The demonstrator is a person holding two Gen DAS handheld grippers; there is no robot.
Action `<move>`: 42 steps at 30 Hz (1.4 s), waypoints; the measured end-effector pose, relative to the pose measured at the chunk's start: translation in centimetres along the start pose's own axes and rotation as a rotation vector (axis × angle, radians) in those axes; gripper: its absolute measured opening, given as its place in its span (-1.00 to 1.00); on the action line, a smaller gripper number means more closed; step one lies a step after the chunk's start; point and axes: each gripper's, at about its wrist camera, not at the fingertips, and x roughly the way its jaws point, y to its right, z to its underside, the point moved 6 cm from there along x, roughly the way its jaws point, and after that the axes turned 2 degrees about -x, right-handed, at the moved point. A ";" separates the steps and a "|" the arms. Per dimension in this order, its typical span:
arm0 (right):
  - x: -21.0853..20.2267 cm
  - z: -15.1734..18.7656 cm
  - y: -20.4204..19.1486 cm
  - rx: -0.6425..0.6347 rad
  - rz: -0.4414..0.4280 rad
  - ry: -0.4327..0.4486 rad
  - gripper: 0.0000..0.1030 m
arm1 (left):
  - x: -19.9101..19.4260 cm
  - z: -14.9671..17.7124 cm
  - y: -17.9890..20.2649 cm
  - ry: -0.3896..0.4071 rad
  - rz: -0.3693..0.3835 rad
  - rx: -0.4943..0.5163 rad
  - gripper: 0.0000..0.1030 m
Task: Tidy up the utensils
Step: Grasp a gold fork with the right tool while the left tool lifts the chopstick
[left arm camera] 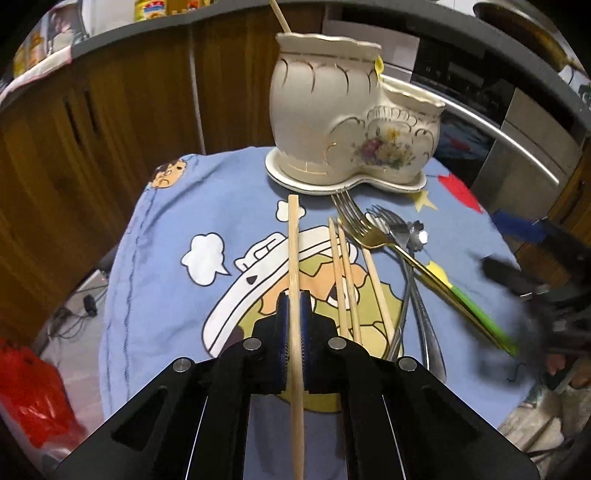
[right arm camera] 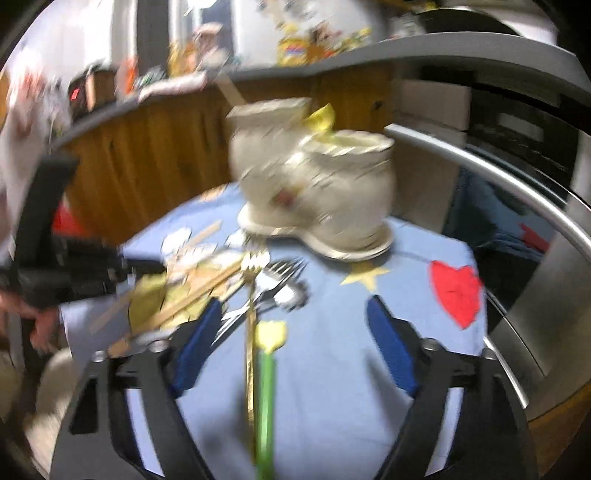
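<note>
My left gripper [left arm camera: 294, 301] is shut on a wooden chopstick [left arm camera: 293, 251] that points toward the cream boot-shaped ceramic holder [left arm camera: 332, 110]. One chopstick [left arm camera: 279, 16] stands in the holder's tall part. Three more chopsticks [left arm camera: 349, 280], a gold fork [left arm camera: 373, 236] and silver forks [left arm camera: 391, 225] lie on the blue cartoon cloth [left arm camera: 166, 258]. My right gripper [right arm camera: 295, 306] is open above the cloth, its jaws wide either side of the gold fork's handle [right arm camera: 250, 350] and a green-stemmed yellow utensil [right arm camera: 266, 387]. The holder [right arm camera: 314, 184] is blurred ahead of it.
Wooden cabinets [left arm camera: 129, 92] stand behind the table. An oven with a steel handle [left arm camera: 517, 140] is at the right. A red bag [left arm camera: 29, 387] lies on the floor at the left. The right gripper shows blurred at the table's right edge [left arm camera: 535, 295].
</note>
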 end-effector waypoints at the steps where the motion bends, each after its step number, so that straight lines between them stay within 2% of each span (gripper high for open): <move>1: 0.5 0.1 -0.5 -0.016 0.001 -0.025 0.02 | -0.2 0.1 -0.1 0.006 0.008 -0.002 -0.88; 3: 1.2 0.3 -1.1 -0.034 -0.006 -0.063 -0.31 | -0.3 0.2 -0.1 0.014 0.017 -0.005 -0.87; 5: 1.7 0.3 -1.4 -0.048 -0.022 -0.093 -0.48 | -0.4 0.2 -0.1 0.020 0.030 -0.013 -0.88; 10: 2.7 0.1 -2.3 -0.075 -0.073 -0.169 -0.59 | -0.7 0.4 -0.4 0.034 0.062 -0.025 -0.88; 18: 4.9 -0.1 -3.0 -0.156 -0.052 -0.262 -0.61 | -1.1 0.1 -0.4 0.057 0.083 -0.035 -0.88; 23: 5.5 -0.3 -3.3 -0.208 -0.050 -0.281 -0.84 | -1.3 -0.1 -0.7 0.063 0.089 -0.047 -0.87; 31: 4.2 0.1 -3.3 -0.173 -0.063 -0.219 -0.88 | -1.6 -0.3 -0.7 0.076 0.088 -0.047 -0.88; 42: -1.6 -1.9 -2.1 -0.091 -0.102 0.016 -0.87 | -3.2 -1.1 -0.4 0.128 0.103 -0.049 -0.87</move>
